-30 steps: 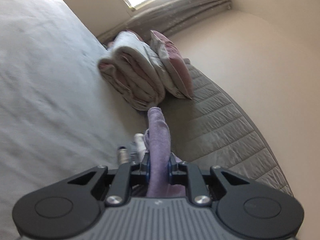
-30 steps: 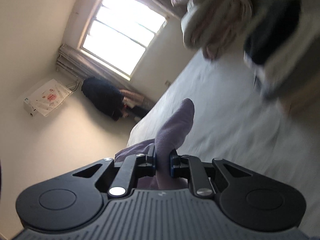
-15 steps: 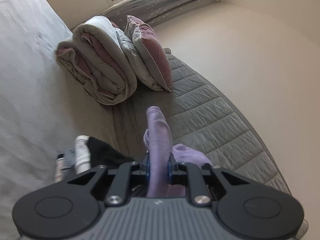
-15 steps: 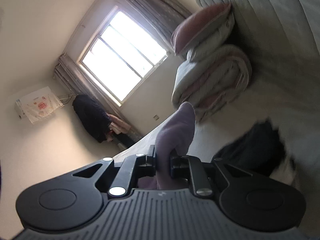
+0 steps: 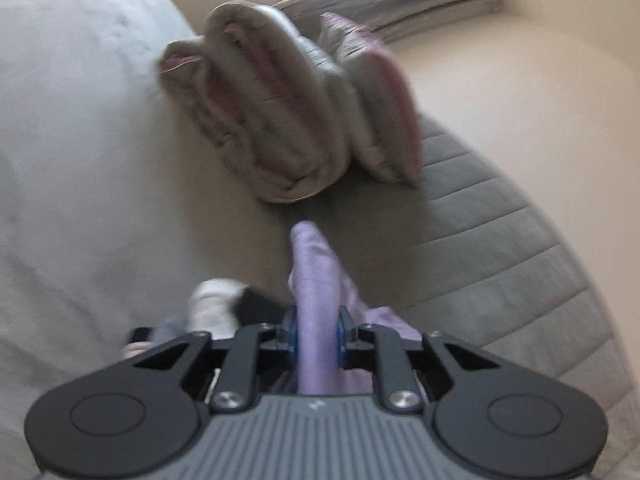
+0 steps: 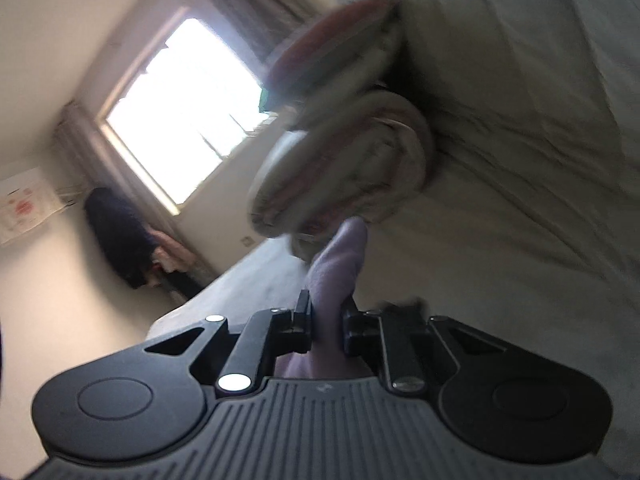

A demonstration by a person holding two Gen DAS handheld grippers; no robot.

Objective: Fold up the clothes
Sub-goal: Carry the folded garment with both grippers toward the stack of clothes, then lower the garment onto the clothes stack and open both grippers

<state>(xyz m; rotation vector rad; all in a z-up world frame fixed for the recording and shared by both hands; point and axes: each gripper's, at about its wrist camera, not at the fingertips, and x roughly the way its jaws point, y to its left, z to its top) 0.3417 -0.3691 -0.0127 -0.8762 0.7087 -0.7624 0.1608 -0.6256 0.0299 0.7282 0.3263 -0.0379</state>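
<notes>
The lilac garment is pinched at two places: one fold rises between the jaws of the left gripper, which are closed tight on the cloth, and another fold stands up between the jaws of the right gripper, likewise clamped on it. In the left wrist view more of the lilac cloth spills out toward 4 o'clock of the jaws, lying against the quilted grey bedcover. Just at 10 o'clock of the left jaws sits a small heap of other clothes, white and black pieces touching each other; the blur hides what each one is. Farther off at 12 o'clock lies a rolled grey-and-pink duvet, with a pillow leaning against it at its 3 o'clock side. The pale bedsheet fills the view from 7 to 11 o'clock. In the right wrist view the same duvet is smeared by motion at 12 o'clock, a bright window stands at 10 o'clock, and a dark hanging garment shows at 9 o'clock against the wall
</notes>
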